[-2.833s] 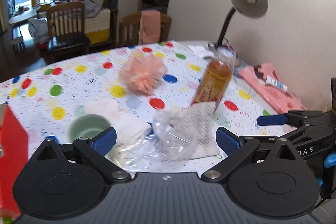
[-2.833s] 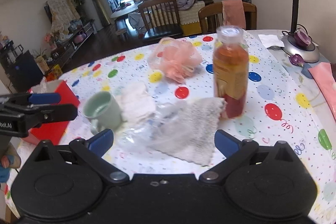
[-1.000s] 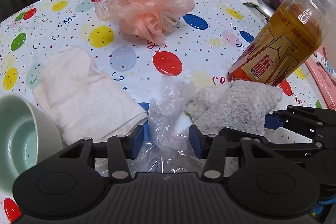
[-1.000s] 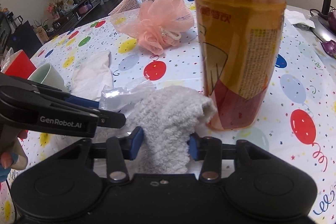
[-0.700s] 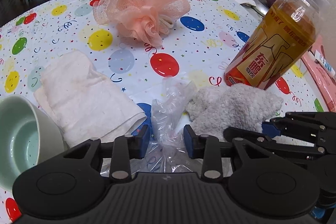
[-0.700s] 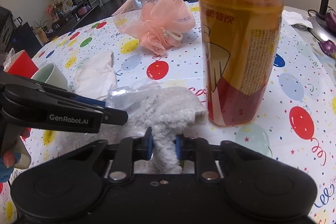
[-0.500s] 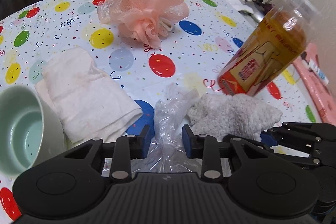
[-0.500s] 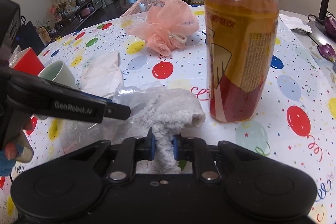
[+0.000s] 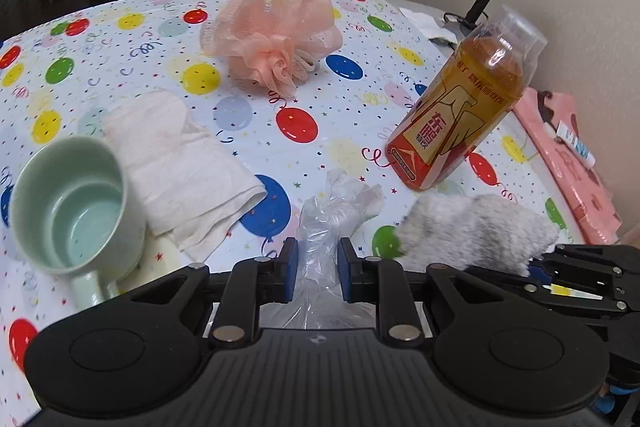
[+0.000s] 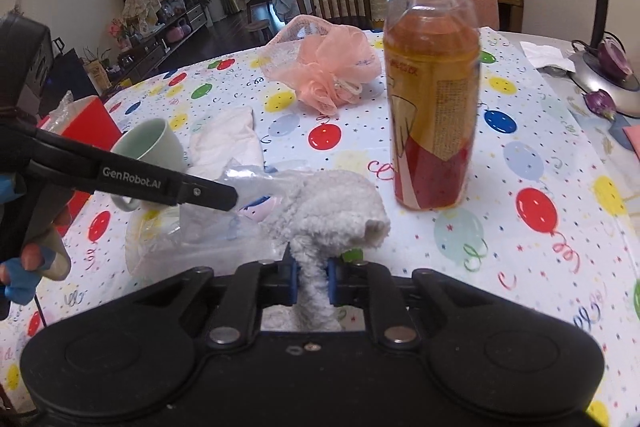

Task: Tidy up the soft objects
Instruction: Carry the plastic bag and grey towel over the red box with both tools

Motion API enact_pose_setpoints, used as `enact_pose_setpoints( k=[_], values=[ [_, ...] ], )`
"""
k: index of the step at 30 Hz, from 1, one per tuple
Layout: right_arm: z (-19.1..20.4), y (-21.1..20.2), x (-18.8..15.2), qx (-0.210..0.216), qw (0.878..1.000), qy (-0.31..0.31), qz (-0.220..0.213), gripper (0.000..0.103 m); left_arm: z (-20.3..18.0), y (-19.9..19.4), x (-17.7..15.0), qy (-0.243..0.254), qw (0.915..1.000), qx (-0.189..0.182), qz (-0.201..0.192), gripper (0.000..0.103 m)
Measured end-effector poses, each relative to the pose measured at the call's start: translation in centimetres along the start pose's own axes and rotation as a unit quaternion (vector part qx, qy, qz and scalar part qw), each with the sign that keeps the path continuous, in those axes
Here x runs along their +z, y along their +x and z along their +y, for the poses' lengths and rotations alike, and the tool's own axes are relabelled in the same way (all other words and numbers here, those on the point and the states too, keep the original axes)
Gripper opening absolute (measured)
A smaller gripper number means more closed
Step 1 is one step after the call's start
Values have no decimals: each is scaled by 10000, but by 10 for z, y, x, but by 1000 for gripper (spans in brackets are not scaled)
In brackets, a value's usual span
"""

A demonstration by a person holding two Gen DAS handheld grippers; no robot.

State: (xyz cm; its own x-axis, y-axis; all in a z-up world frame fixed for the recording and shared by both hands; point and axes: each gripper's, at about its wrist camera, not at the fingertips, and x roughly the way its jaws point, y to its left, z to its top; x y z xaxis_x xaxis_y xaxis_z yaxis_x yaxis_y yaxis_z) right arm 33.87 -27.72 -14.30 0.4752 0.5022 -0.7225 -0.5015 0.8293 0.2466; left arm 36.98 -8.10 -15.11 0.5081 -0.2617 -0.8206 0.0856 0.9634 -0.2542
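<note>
Hand-held gripper on our left (image 9: 314,275) is closing on the clear plastic bag (image 9: 336,211); the right one (image 10: 312,281) pinches the fluffy grey cloth (image 10: 328,207), both just above the bench (image 10: 520,163). Light, limp and slippery, they want edge grips. The cloth's length runs away from us toward the bottle (image 10: 434,87).

The one clear piece of writing is the white brand "GenRobot.AI" on the black finger of the left hand-held gripper (image 10: 236,195), seen from the right wrist view. The tea bottle (image 9: 460,119) carries a red and gold label with large Chinese characters — "东鹏" can just be made out in the left wrist view. From the right wrist view the same bottle shows a block of fine print — too small to read.
</note>
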Motion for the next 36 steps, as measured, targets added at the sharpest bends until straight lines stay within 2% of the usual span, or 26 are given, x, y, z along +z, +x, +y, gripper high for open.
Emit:
enact_pose_setpoints(
  k=[9,14,20,30,36],
  values=[
    [6,-43,-3,122,9997,164,-166,12,3,-43,-14,-47,9997,-118,-229,20],
    [22,-63,1,196,9995,79,-248,12,9,-69,-23,-88,9992,-41,-394,20],
    [41,-81,7,363,9985,-21,-402,12,27,-102,-34,-395,9973,132,-609,20],
    [87,-86,22,788,9951,-350,-488,12,60,-153,-48,-752,9925,262,-925,20],
    [121,-78,36,1044,9917,-602,-443,12,92,-188,-55,-893,9869,523,-1234,20]
  ],
)
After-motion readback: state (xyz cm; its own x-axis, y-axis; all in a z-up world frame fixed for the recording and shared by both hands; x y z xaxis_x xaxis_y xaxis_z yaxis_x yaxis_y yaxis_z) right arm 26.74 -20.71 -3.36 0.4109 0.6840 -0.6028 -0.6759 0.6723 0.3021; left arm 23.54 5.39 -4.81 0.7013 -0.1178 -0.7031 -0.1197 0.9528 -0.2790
